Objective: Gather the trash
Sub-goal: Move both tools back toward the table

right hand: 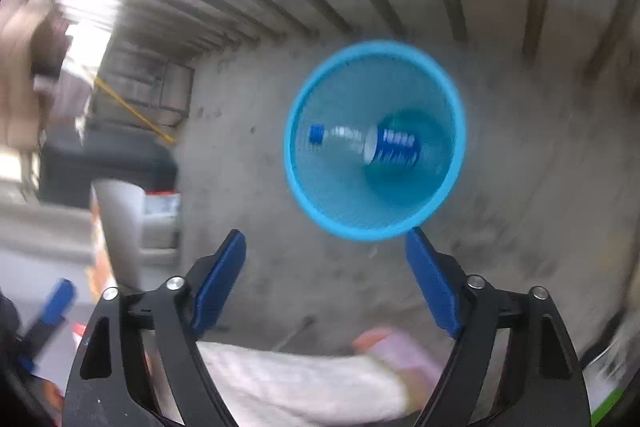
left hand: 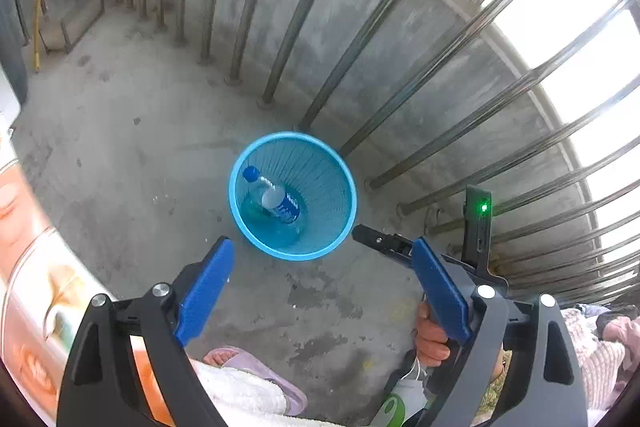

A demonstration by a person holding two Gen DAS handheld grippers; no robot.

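Both tools, left tool [left hand: 322,275] and right tool [right hand: 326,277], hung released and empty above the blue bin [left hand: 256,227]. Inside that bin lay the plastic bottle [left hand: 276,201]. Drop step looked finished; next, finding more trash beyond the bin.

A: The round light-blue slatted plastic basket [left hand: 294,251] looks smooth, with a slight sheen on its rim. Inside it, toward nine o'clock, leans the clear glossy plastic bottle [left hand: 272,197] with its blue cap and blue printed label.

B: And the grey concrete floor [left hand: 120,147]?

A: Rough, matt, stained in dark patches. At twelve o'clock, the upright metal railing bars [left hand: 304,7] have a dull shine. The left hand-held gripper [left hand: 324,247] has matt blue plastic pads on black frames.
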